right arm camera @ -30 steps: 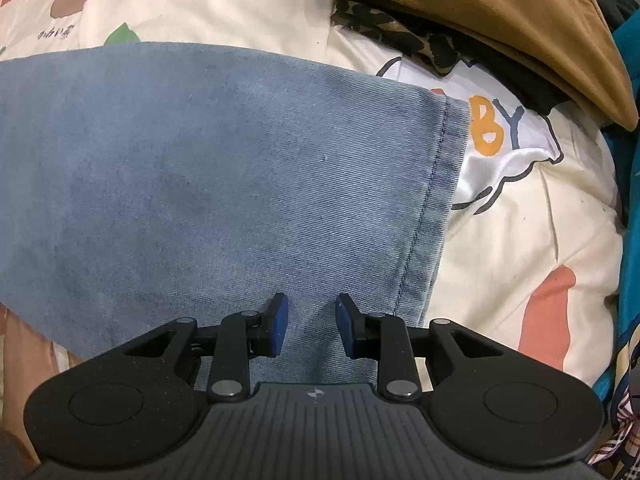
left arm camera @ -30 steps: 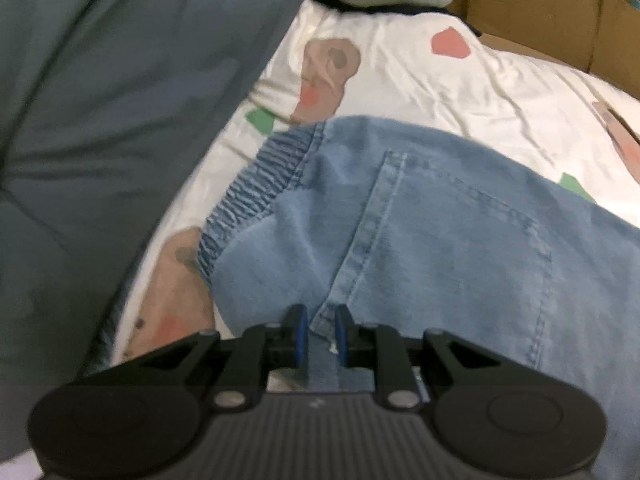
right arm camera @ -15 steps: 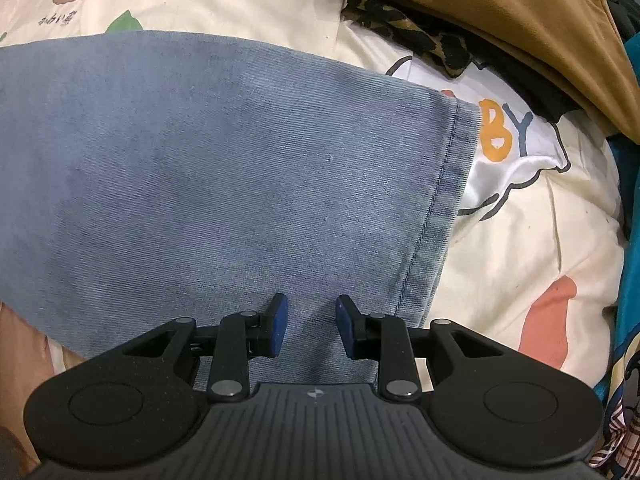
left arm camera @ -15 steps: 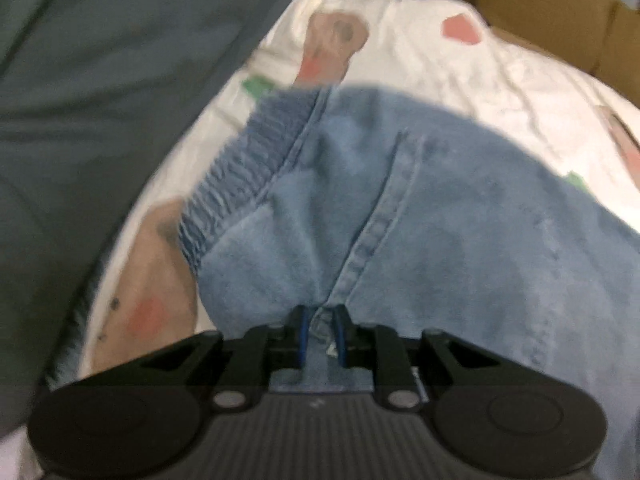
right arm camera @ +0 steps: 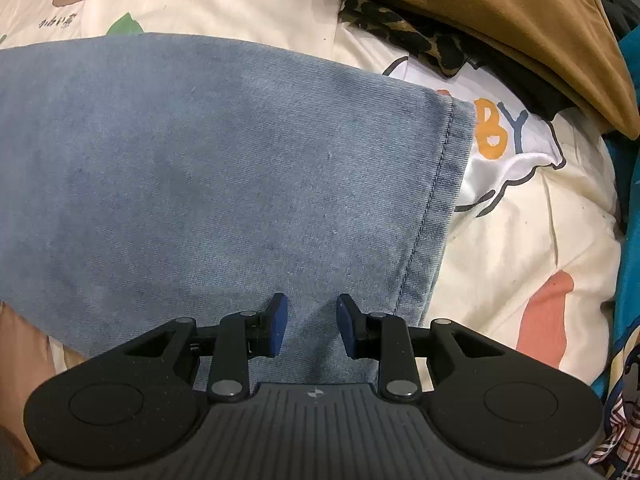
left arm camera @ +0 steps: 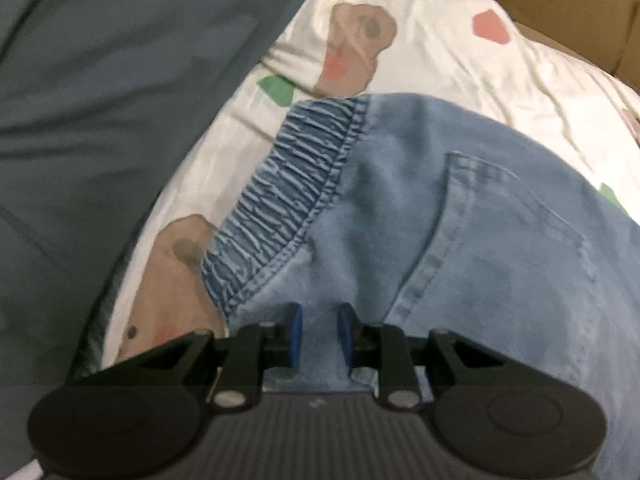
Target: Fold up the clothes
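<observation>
Cream bedsheet printed with cartoon shapes (left arm camera: 420, 52) lies under light blue denim jeans with an elastic waistband (left arm camera: 460, 240), stretched lengthwise between both hands: waistband end by the left gripper (left arm camera: 319, 330), hemmed leg end (right arm camera: 432, 200) by the right gripper (right arm camera: 312, 322). Left jaws are opening, denim between them, pads apparently clear. Right jaws stand parted above flat cloth, gripping nothing. Judging by this, the hem end folds toward the waistband
</observation>
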A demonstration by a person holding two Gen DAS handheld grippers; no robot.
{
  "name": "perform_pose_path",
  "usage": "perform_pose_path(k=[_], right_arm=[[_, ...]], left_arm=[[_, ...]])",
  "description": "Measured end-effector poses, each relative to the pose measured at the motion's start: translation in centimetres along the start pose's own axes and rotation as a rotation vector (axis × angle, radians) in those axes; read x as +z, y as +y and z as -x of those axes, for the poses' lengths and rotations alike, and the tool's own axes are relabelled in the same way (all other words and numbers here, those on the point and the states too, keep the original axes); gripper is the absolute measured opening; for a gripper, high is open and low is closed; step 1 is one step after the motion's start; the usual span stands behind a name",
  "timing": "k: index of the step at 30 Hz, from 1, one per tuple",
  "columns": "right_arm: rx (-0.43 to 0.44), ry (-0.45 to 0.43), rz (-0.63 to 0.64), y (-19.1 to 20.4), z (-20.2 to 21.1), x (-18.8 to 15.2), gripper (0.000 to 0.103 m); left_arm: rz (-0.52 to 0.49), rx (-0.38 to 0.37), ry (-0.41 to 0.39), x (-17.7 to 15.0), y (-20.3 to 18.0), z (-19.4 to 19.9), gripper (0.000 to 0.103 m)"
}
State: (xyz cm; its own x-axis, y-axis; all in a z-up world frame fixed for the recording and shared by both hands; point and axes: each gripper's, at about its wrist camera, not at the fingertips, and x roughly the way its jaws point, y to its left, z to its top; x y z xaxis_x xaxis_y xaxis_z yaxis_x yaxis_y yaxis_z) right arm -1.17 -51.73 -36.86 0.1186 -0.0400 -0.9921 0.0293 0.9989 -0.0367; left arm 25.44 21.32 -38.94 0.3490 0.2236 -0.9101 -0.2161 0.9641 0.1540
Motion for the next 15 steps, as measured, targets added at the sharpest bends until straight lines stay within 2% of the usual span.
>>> perform_pose_path(k=[4,6,8,11,13,15], right_arm=[[0.009,0.012,-0.010,0.2,0.2,-0.6,0.034],[0.010,0.013,-0.010,0.3,0.3,-0.8,0.034],[0.010,0.009,-0.022,0.2,0.5,-1.0,0.034],[0.021,-0.009,-0.066,0.1,1.1,-0.9,0.034],[0.030,-0.028,-0.082,0.3,1.5,-0.6,0.034],[0.036,-0.044,-0.092,0.7,1.7,-0.3,0.034]], left_arm=[[0.055,0.004,0.011,0.9,0.5,-0.8,0.021],[0.031,0.026,0.036,1.7,0.0,-0.5,0.021],[-0.006,0.037,0.022,2.3,-0.6,1.1,0.020],[-0.032,-0.014,-0.031,3.0,-1.3,3.5,0.021],[-0.057,-0.071,-0.041,3.4,-2.0,4.2,0.022],[-0.084,-0.085,-0.040,3.7,-3.1,4.3,0.022]])
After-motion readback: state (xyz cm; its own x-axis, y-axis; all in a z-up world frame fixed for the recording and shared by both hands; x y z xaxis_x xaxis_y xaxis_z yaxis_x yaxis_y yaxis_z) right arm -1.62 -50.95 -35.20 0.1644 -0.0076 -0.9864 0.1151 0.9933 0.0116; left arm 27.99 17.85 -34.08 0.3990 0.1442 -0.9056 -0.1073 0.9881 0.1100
